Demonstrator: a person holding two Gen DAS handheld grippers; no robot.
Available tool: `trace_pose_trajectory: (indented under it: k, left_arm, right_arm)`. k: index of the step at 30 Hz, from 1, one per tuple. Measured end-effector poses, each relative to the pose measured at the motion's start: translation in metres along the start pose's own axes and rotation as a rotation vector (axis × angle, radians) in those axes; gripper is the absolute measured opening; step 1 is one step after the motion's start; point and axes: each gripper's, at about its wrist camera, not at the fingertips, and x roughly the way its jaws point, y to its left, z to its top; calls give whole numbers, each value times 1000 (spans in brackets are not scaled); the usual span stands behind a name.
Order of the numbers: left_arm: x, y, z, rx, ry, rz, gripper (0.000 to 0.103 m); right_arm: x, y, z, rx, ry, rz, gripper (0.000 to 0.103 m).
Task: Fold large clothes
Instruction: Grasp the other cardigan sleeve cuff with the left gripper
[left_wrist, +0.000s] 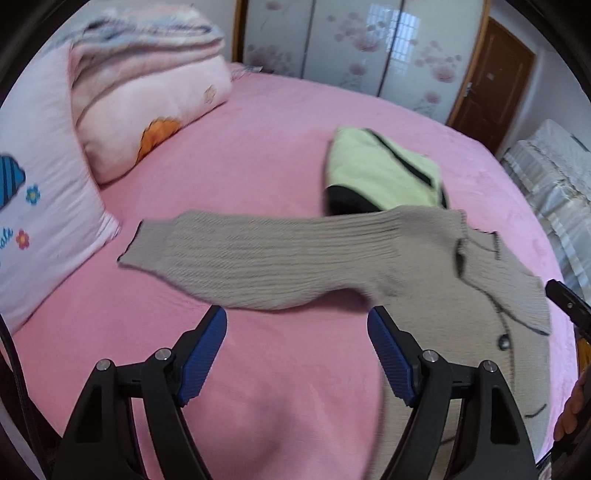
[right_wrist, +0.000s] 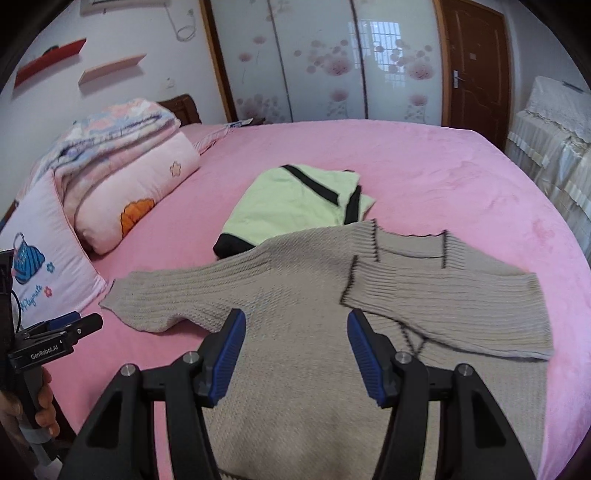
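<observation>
The left gripper (left_wrist: 297, 319) has its jaws spread wide with nothing between them, poised above bare pink bed (left_wrist: 258, 166) just short of the grey knit cardigan (left_wrist: 258, 266). The right gripper (right_wrist: 295, 325) likewise stands with parted, empty jaws, hanging over the cardigan's body.

The cardigan lies face up across the near part of the bed. One sleeve (left_wrist: 207, 254) stretches flat toward the pillow (left_wrist: 40, 221), while the other sleeve (right_wrist: 454, 306) is already laid across the chest. Behind it sits a folded pale-green garment (right_wrist: 295, 203), touching or slightly tucked under the cardigan's shoulder.

The likely next step is to bring in the stretched sleeve. The risk lies in the loose, stretchy knit: a pinch taken only at the cuff could let the sleeve sag and twist, or drag the shoulder and disturb the sleeve already folded. A deep bite might also catch the pink sheet, and pulling near the shoulder could shift the green garment.
</observation>
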Motion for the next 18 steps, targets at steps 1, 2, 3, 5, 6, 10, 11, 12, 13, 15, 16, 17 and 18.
trace_pose_trajectory:
  k: [1, 2, 3, 5, 6, 10, 11, 12, 13, 15, 16, 17, 18]
  left_arm:
    - [14, 13, -1, -12, 19, 2, 77]
    - [29, 30, -3, -29, 37, 12, 77]
    - [43, 44, -4, -47, 49, 10, 77]
    - [63, 66, -7, -86, 66, 18, 77]
    - [74, 79, -9, -120, 75, 22, 77]
    - [115, 128, -10, -261, 104, -25, 72]
    - [120, 135, -10, -283, 105, -34, 72]
    - [129, 145, -9, -321, 103, -48, 71]
    - [135, 152, -10, -343, 101, -59, 71]
    - [149, 165, -6, -391, 95, -84, 69]
    - [153, 167, -5, -398, 90, -87, 66]
    - [157, 168, -2, -399, 76, -88, 64]
    - [160, 168, 2, -396, 64, -79, 56]
  right_arm:
    - [9, 6, -2, -8, 6, -4, 57]
    - [20, 13, -4, -16, 15, -7, 57]
    - [31, 20, -6, -21, 28, -4, 57]
    - [50, 30, -9, -28, 50, 7, 57]
    - [61, 36, -11, -37, 64, 10, 57]
    - [95, 52, -18, -65, 104, 12, 57]
    - [105, 55, -19, -67, 118, 16, 57]
    - [112, 58, -20, -67, 127, 21, 57]
    - [117, 61, -21, -68, 133, 24, 57]
    - [126, 64, -24, -73, 142, 26, 57]
    - [131, 66, -26, -75, 149, 27, 57]
    - [135, 67, -28, -76, 156, 29, 57]
    - [139, 67, -29, -77, 165, 30, 57]
